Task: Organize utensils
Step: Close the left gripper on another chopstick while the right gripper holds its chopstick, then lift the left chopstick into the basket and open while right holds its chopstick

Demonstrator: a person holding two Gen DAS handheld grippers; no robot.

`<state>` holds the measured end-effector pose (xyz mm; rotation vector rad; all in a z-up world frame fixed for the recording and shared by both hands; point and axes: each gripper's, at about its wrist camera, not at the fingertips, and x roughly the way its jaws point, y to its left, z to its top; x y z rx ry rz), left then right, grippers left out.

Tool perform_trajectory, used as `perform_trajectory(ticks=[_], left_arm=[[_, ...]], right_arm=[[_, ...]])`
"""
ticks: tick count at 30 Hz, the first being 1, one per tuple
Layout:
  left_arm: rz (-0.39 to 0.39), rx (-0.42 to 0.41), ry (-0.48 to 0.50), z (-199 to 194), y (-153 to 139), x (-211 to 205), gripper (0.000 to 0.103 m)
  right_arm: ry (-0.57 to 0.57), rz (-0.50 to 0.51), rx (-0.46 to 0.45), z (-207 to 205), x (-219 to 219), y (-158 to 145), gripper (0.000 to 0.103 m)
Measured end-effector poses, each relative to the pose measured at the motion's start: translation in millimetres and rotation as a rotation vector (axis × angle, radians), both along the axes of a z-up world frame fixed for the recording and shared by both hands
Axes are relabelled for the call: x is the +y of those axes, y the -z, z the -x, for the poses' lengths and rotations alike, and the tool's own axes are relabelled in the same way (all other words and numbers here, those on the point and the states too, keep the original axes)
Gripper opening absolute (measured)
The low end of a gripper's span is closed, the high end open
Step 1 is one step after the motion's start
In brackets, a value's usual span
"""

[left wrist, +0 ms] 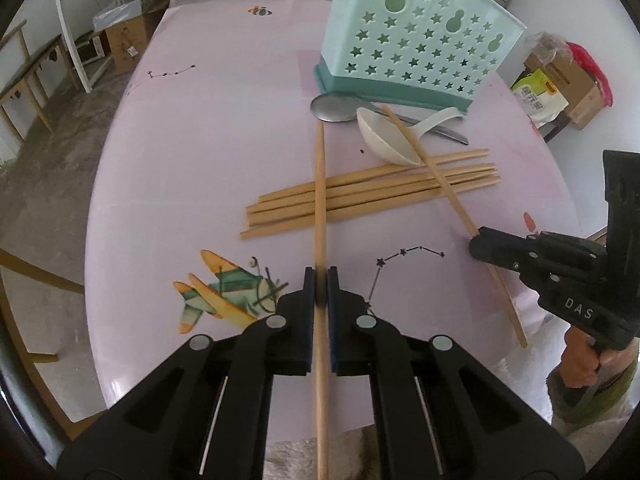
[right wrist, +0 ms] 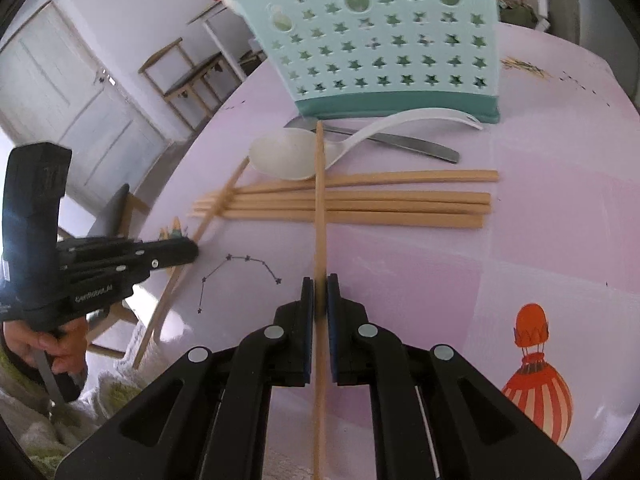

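Left tongs [left wrist: 321, 286] pinch one chopstick [left wrist: 320, 184] w/ its far tip by the metal spoon [left wrist: 334, 107]. Mid-counter [left wrist: 192, 168]: loose chopsticks [left wrist: 360, 196] lie side by side, both held sticks crossing over them. Behind, white spoon [left wrist: 386, 136] and metal spoon lie just in front of the mint star-holed utensil holder [left wrist: 416, 40] near the counter's far edge; holder contents can't be told. Right tongs [right wrist: 321, 288] pinch a second chopstick [right wrist: 319, 184].
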<state>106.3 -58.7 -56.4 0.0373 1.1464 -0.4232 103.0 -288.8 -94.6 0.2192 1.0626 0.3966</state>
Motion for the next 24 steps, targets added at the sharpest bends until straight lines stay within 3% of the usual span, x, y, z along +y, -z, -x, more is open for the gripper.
perform_trajectory(ticks=[3,7,11,14,17,20,24], left_arm=[[0.004,-0.001,0.016,-6,0,-2,0.008],[-0.018,-0.028,0.041,-16,0,-11,0.008],[-0.029,-0.066,0.042,-22,1,-17,0.008],[-0.034,-0.087,0.035,-22,2,-17,0.004],[-0.011,-0.076,0.023,-23,1,-12,0.004],[0.063,-0.04,0.014,-22,-2,-3,0.004],[0.137,-0.074,0.019,-14,-22,12,0.004]], right_arm=[[-0.009,0.023,-0.011,-6,3,-4,0.016],[-0.01,0.05,-0.02,-13,7,-7,0.017],[0.006,0.062,-0.02,-24,9,-5,0.017],[0.019,0.077,-0.027,-25,11,-5,0.008],[0.025,0.058,-0.047,-21,10,-11,0.007],[0.029,0.04,-0.081,-15,7,-24,0.007],[0.052,0.024,-0.135,-7,0,-46,0.007]])
